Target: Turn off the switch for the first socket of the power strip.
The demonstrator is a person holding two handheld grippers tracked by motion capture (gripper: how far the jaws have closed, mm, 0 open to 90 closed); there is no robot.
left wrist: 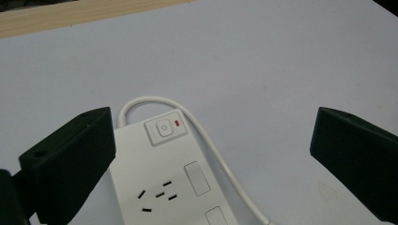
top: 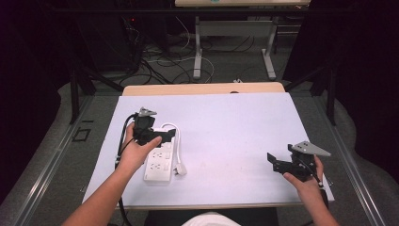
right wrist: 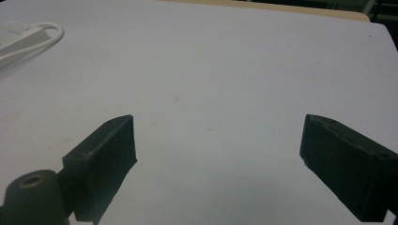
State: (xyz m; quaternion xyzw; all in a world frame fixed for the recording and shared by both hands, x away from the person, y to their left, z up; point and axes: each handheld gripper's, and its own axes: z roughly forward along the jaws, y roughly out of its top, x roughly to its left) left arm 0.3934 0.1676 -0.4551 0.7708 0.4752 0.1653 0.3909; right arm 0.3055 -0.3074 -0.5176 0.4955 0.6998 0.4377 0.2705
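— Where is the power strip (top: 159,160)?

— It lies flat on the white sheet (top: 226,127), on my left side of it. Its switch end points away from me, with the switch (left wrist: 163,128) and a small red light (left wrist: 177,123) beside it. The white cord (left wrist: 220,159) leaves that end, loops round and runs back along the strip's right side to the plug (top: 179,169), which lies just beside the strip's near end.

— And your left tongs?

— My left gripper (top: 162,137) hangs over the strip's switch end. Its jaws stand wide apart, with nothing clamped: in the left gripper view the strip lies below and between them, touching neither pad.

— The right one?

— My right gripper (top: 273,162) is well apart from the strip, far to its right, near the sheet's right edge. Its jaws are wide apart too, with only bare sheet between them. In the right gripper view the strip (right wrist: 19,35) and the cord's loop (right wrist: 49,33) sit far off, at the top left.

— What is beyond the strip?

— The sheet's far edge, then a strip of bare wooden table (top: 202,88).
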